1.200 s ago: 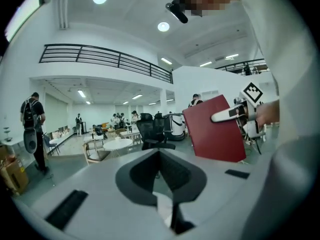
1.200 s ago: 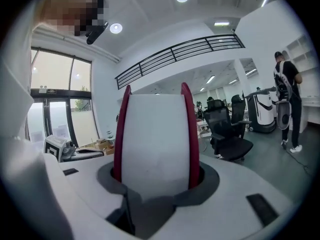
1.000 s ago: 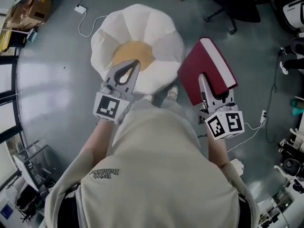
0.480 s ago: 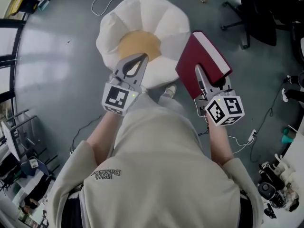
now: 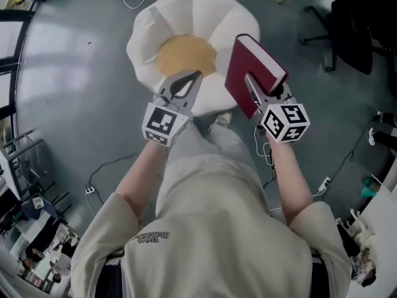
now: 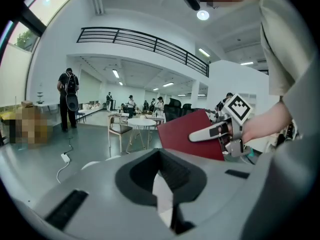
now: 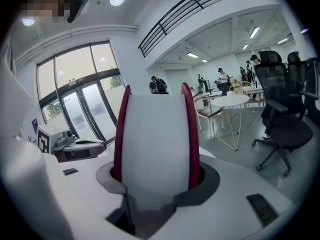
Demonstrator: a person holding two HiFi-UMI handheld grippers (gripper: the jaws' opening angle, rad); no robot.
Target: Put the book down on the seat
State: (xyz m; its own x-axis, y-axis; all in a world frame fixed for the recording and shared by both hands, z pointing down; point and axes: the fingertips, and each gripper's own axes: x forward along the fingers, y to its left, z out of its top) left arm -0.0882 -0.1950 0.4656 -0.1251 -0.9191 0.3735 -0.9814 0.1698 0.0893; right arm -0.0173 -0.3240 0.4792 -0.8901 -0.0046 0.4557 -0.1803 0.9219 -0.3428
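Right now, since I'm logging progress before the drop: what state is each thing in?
book: closed, held on edge, not yet down.
seat: no book on it.
right claw: shut on the book.
left claw: shut, holding nothing.

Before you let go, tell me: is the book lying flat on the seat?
No: the book stands on edge in the right gripper, clear of the seat.
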